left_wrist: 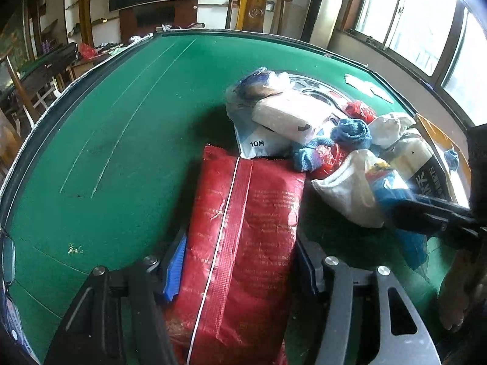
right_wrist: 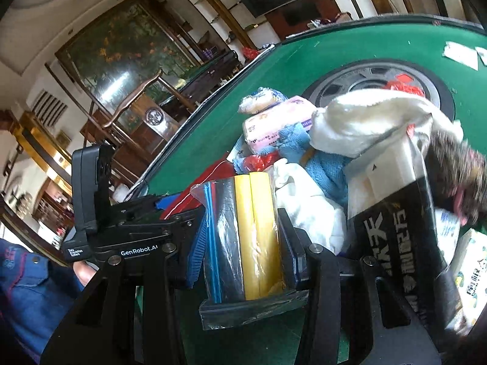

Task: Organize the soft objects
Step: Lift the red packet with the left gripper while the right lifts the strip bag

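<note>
On the left, the green desk [left_wrist: 121,140] lies bare but for scuffs in the felt. The left hand-held gripper [left_wrist: 240,261] is pinching the red packet [left_wrist: 246,231], a flat crinkly foil pouch with a seam running down its length; its near end sits between the two fingers and its far end reaches toward the heap. It looks light and pliable, probably slippery on the foil, so a hold across its full width near the end, as here, seems sounder than a corner pinch.

Beyond its tip lies a white pouch marked 10 [left_wrist: 258,143], with a wrapped tissue pack [left_wrist: 289,115] resting on top, and just to the right a blue knitted cloth [left_wrist: 350,133] tangled with red plastic film [left_wrist: 359,111]. Further right come a white cloth bag [left_wrist: 344,188] and a black-and-white packet [left_wrist: 423,164].

The right hand-held gripper [right_wrist: 243,237] is pressed onto a clear zip bag [right_wrist: 240,234] holding yellow and dark rolls, lifted near the pile. The bag's film is slick and loose, so the grip should bear on the rolls inside, not the slack plastic. Right of it hangs a white fleecy cloth [right_wrist: 374,118], draped over the black packet and likely to slide.
</note>
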Action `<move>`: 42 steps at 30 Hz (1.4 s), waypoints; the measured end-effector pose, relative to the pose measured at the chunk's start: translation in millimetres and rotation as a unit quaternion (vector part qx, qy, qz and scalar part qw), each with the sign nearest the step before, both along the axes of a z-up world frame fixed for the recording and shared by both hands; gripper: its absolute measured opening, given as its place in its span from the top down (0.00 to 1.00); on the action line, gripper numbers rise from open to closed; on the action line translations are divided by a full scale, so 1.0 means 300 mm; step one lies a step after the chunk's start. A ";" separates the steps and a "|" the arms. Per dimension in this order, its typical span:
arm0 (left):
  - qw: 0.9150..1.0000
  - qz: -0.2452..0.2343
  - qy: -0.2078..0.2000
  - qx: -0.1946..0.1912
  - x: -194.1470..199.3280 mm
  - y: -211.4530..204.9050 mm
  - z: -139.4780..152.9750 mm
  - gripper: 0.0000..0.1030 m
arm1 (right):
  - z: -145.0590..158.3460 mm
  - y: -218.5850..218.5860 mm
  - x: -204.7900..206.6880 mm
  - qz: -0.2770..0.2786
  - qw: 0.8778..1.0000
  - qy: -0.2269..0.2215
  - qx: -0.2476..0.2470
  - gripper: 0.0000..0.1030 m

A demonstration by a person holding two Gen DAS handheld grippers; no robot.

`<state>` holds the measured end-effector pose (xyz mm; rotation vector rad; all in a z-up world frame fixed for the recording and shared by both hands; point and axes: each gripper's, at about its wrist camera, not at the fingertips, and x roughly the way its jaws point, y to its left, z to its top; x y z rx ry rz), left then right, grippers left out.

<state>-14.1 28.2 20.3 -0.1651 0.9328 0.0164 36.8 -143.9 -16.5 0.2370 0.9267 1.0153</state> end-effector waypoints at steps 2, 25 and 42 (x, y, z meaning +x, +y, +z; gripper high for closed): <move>1.000 0.000 0.000 -0.002 -0.001 0.005 0.002 0.41 | -0.013 -0.005 0.006 -0.002 1.000 0.011 0.001 0.57; 1.000 -0.001 -0.021 -0.020 -0.026 0.029 0.021 0.43 | 0.052 0.011 -0.044 -0.014 1.000 -0.010 0.021 0.58; 0.998 0.012 -0.059 -0.024 -0.096 -0.008 0.116 0.61 | 0.103 -0.031 -0.034 -0.033 0.997 -0.037 0.055 0.58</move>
